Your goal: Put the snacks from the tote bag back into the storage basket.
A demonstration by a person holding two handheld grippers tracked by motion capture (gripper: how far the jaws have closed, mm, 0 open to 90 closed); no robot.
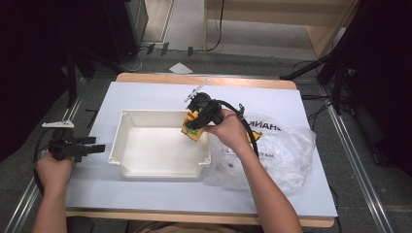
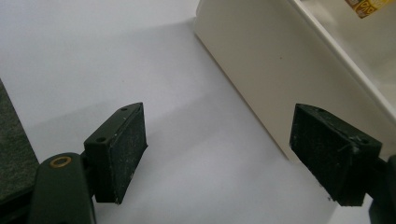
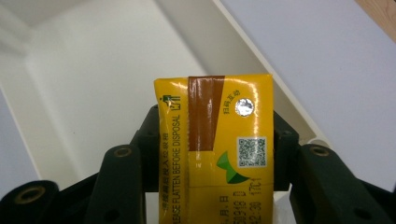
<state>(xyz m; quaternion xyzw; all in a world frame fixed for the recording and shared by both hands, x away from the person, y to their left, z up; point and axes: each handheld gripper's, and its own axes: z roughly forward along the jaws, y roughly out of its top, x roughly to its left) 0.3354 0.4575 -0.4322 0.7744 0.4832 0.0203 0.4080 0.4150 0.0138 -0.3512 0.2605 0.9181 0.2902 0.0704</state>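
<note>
The right claw (image 1: 198, 121) was clamped on a yellow drink carton (image 3: 215, 149), one black pad pressed against each narrow side, so that the printed face with its foil straw seal pointed up toward the camera riding on it. Gripped across its width like that, the carton could hang squarely and be set down flat. In the high view it hung over the far right corner of the white tray (image 1: 127, 160), seemingly just inside the rim, though the hand hid the exact spot. The work in hand looked like moving goods from the clear plastic bag (image 1: 282, 155), which lay crumpled on the bench (image 1: 97, 189) to the right of the tray, into the tray itself; the tray floor appeared bare, so this was probably an early item.

The left claw (image 1: 95, 148) stood with its pads well apart and nothing between them, held low beside the tray's left wall (image 2: 261, 79). Parked there, it stayed out of the way yet close enough to steady the tray if needed.
</note>
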